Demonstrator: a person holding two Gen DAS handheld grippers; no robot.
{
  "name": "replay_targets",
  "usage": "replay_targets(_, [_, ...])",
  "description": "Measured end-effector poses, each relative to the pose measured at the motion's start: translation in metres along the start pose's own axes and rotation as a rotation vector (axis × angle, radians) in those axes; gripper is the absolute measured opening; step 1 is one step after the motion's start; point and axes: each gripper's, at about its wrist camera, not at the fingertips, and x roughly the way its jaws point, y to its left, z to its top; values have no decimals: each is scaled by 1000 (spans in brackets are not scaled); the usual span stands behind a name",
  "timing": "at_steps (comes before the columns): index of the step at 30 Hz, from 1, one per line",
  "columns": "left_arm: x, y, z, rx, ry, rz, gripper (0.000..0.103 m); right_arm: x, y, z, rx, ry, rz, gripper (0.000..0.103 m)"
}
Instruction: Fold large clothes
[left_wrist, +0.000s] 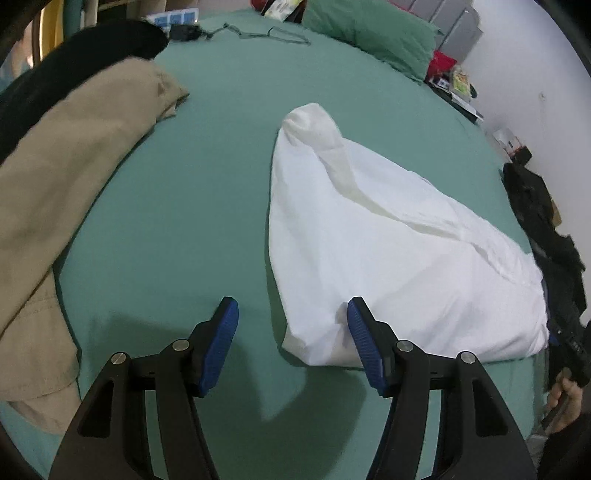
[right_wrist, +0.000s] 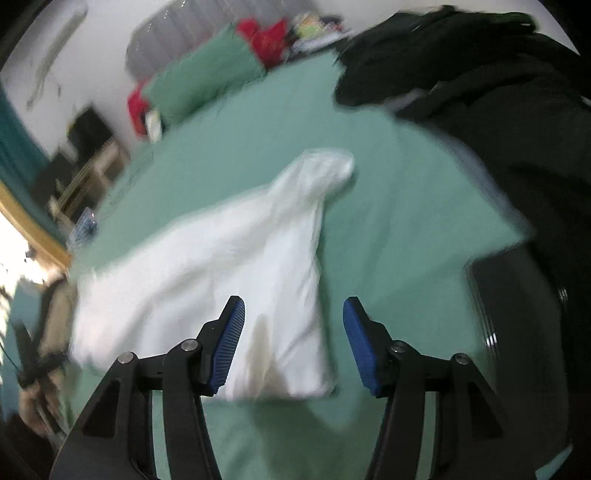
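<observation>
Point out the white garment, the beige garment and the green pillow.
white garment (left_wrist: 388, 258), left wrist view, middle of the folded cloth
beige garment (left_wrist: 74, 166), left wrist view, broad upper panel
green pillow (left_wrist: 369, 33), left wrist view, front face

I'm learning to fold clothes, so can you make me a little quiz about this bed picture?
1. True or false: the left tongs are squeezing the white garment.
2. What colour is the sheet under the white garment? A) green B) red C) yellow
3. Fill in: the clothing lying at the left edge in the left view is ____ coloured.

Key: 1 false, both the left tongs and the right tongs are open and pinch nothing. 2 A. 3 tan.
</observation>
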Motion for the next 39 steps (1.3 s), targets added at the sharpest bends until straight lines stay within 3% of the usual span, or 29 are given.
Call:
replay_targets(1, [0, -1, -2, 14, -5, 7, 64, 6, 0, -8, 4, 21, 6, 50])
replay_targets(2, [0, -2, -5, 19, -10, 11, 56, 14, 2, -16, 13, 48, 6, 33])
replay_targets(3, [0, -2, -7, 21, -11, 9, 23, 15, 3, -20, 13, 33, -17, 24])
replay_targets(4, [1, -3, -7, 23, -2, -1, 6, 13, 4, -23, 21, 22, -18, 13])
replay_targets(5, [-1, -4, -9, 21, 8, -6, 2, 10, 3, -25, 45, 19, 3, 11])
replay_targets(15, [-62, -8, -45, 2, -79, 17, 1, -49, 12, -71, 64, -46, -49, 9])
replay_targets(24, [-93, 19, -99, -65, -33, 17, 2, -78, 11, -111, 111, -15, -43, 9])
replay_targets(28, [-92, 29, -106, -81, 7, 34, 2, -80, 11, -120, 124, 18, -84, 11])
replay_targets(29, [-92, 28, -103, -83, 11, 39, 4, -80, 10, -121, 131, 17, -92, 16])
replay_targets(31, [-92, 26, -98, -79, 7, 40, 24, -84, 7, -120, 140, 9, -133, 25])
replay_targets(32, [-96, 24, -94, -69, -14, 43, 46, -87, 7, -117, 143, -4, -157, 31])
replay_targets(33, [-101, 23, -93, -64, -36, 41, 52, -93, 7, -113, 146, -31, -191, 32])
replay_targets(36, [-114, 6, -79, -5, -108, 11, 52, -113, 13, -103, 118, -147, -211, 36])
replay_targets(39, [-105, -18, -66, 72, -86, -30, 53, -114, 30, -89, 12, -193, -204, 41])
